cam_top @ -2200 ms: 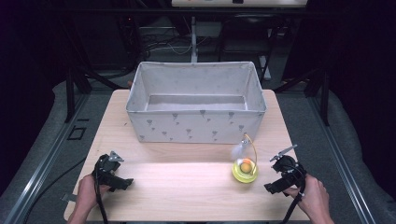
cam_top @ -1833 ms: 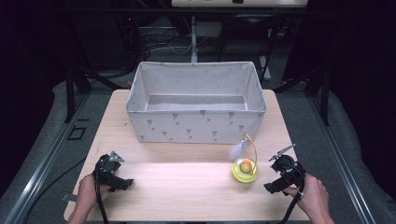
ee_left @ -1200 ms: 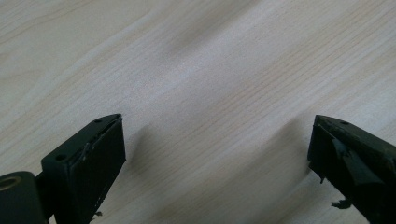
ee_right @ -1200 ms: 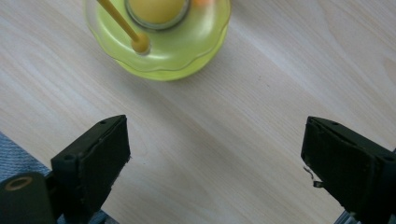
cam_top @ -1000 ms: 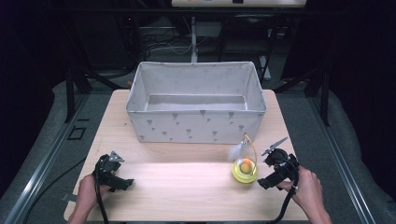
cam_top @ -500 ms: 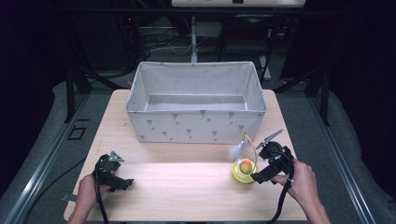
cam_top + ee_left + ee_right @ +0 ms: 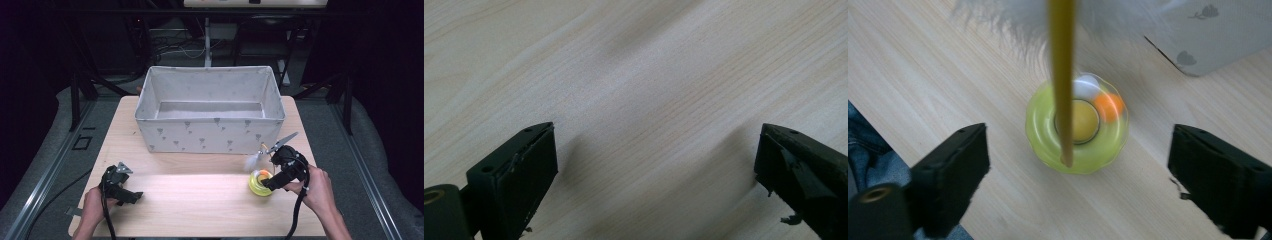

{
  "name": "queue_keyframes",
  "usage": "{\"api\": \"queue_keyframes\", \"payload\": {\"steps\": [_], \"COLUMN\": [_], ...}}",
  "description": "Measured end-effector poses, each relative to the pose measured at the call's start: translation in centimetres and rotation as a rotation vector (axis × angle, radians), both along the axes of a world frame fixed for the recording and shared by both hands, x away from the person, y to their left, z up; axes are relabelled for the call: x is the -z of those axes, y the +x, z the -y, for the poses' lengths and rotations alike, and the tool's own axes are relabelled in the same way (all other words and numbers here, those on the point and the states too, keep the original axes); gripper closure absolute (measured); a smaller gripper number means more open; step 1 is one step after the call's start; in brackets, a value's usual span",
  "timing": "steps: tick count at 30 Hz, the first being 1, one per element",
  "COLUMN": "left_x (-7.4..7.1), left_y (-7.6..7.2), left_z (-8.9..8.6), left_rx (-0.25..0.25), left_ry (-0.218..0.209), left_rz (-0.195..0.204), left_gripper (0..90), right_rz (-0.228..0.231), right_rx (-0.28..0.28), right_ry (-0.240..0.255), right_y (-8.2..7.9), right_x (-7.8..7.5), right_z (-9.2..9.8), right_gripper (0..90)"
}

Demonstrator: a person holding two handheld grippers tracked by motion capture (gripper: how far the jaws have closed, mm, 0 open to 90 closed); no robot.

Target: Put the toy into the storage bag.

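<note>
Compared with the earlier high views, the left gripper is found unmoved near the front left corner of the table, while the right gripper has been brought in from the front right edge toward the toy and raised a little; its jaws have just been closing slightly. The fabric bin and the toy lie where they lay before.

At the left, the left gripper is held low over bare wood, with its matte black, blocky jaws spread wide and nothing between them. The table is of pale wood with fine straight grain.

At the middle rear, the bin is seen as a soft-sided, rectangular box of light grey cloth printed with small dark shapes, and no contents can be made out inside.

At the right, just in front of the bin's right corner, the toy rests on the table: a round, glossy, translucent yellow-green ring with an orange ball and a white ball in its track, a thin yellow rod rising from its centre, and a fluffy white feather at the top. The right gripper is poised over it with jaws apart, the ring lying between them untouched.
</note>
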State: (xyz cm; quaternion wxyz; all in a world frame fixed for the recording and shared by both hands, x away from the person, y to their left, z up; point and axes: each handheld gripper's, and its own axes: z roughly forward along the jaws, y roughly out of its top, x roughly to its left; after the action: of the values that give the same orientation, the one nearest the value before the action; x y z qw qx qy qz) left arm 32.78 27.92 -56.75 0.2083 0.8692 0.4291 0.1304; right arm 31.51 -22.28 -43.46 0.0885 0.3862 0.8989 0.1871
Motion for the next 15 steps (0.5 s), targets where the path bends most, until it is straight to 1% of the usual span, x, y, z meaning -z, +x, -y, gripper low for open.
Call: {"api": "queue_keyframes", "payload": {"steps": [2, 3, 4, 5, 7, 8, 9, 11, 12, 15], "left_x": [0.0, 0.0, 0.0, 0.0, 0.0, 0.0, 0.0, 0.0, 0.0, 0.0], "left_y": [0.0, 0.0, 0.0, 0.0, 0.0, 0.0, 0.0, 0.0, 0.0, 0.0], "left_z": [0.0, 0.0, 0.0, 0.0, 0.0, 0.0, 0.0, 0.0, 0.0, 0.0], "left_rx": [0.000, 0.000, 0.000, 0.001, 0.000, 0.001, 0.001, 0.000, -0.001, -0.001], "left_ry": [0.000, 0.000, 0.000, -0.001, 0.000, 0.000, 0.001, 0.000, -0.001, -0.001], "left_rz": [-0.001, 0.000, -0.001, -0.003, -0.001, -0.003, -0.001, -0.002, -0.004, -0.005], "left_gripper": [3.8, 3.8, 3.7, 3.7, 3.8, 3.7, 3.8, 3.7, 3.7, 3.7], "right_rz": [0.009, 0.003, 0.007, 0.012, -0.001, -0.007, -0.010, -0.016, -0.025, -0.033], "right_rx": [-0.013, -0.017, -0.019, -0.019, -0.023, -0.029, -0.030, -0.028, -0.036, -0.042], "right_ry": [-0.014, -0.011, -0.016, -0.015, -0.031, -0.041, -0.048, -0.055, -0.074, -0.079], "right_y": [0.0, 0.0, 0.0, 0.0, 0.1, 0.1, 0.1, 0.1, 0.2, 0.3], "right_x": [-0.3, -0.5, -0.7, -0.8, -1.0, -1.1, -1.2, -1.2, -1.3, -1.3], "right_z": [-0.3, -0.4, -0.4, -0.5, -0.6, -0.7, -0.7, -0.9, -0.9, -1.2], "right_gripper": [17.8, 25.0, 30.0, 30.2, 38.8, 39.5, 43.5, 48.0, 52.3, 58.7]}}
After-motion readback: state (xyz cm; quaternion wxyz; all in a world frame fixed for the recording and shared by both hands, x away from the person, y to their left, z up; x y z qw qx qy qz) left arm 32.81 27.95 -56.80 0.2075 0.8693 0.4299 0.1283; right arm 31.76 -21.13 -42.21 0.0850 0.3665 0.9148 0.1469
